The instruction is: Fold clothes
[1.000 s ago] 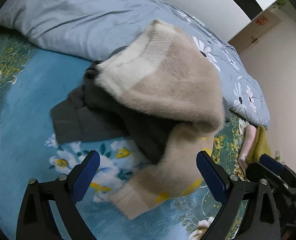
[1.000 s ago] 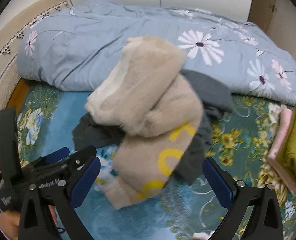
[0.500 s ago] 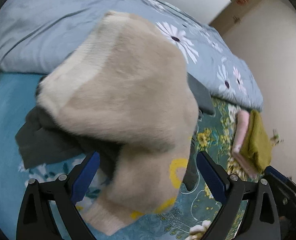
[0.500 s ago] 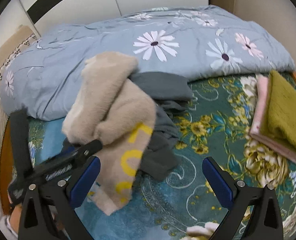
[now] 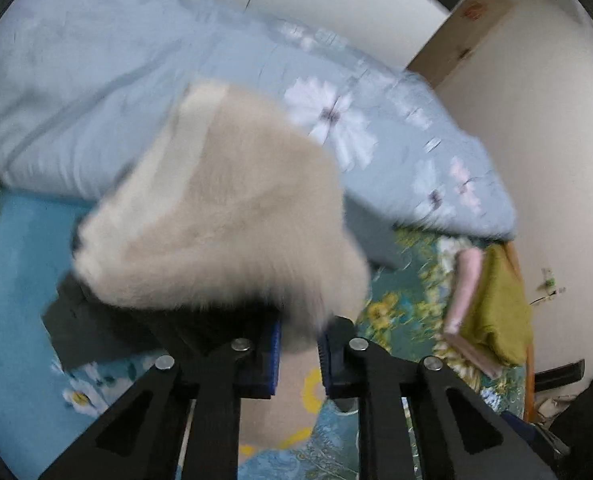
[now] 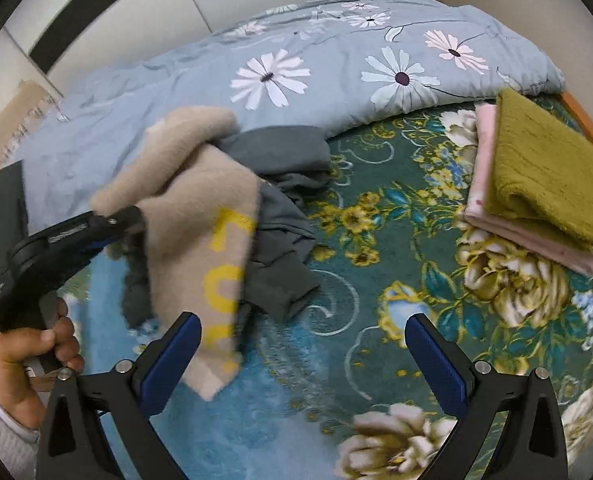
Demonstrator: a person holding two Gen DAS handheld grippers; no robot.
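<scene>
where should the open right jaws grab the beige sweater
Take the ribbed cuff at the low end of the beige sweater, coming from below right. The left gripper, whose jaws have just been closing, pinches its upper fold, so that sleeve hangs free in front of the right gripper.

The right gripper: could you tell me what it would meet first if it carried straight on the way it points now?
Probably the bare floral bedspread. The right gripper is open and empty, and the beige sweater and grey garment lie left of that line; depth is uncertain.
</scene>
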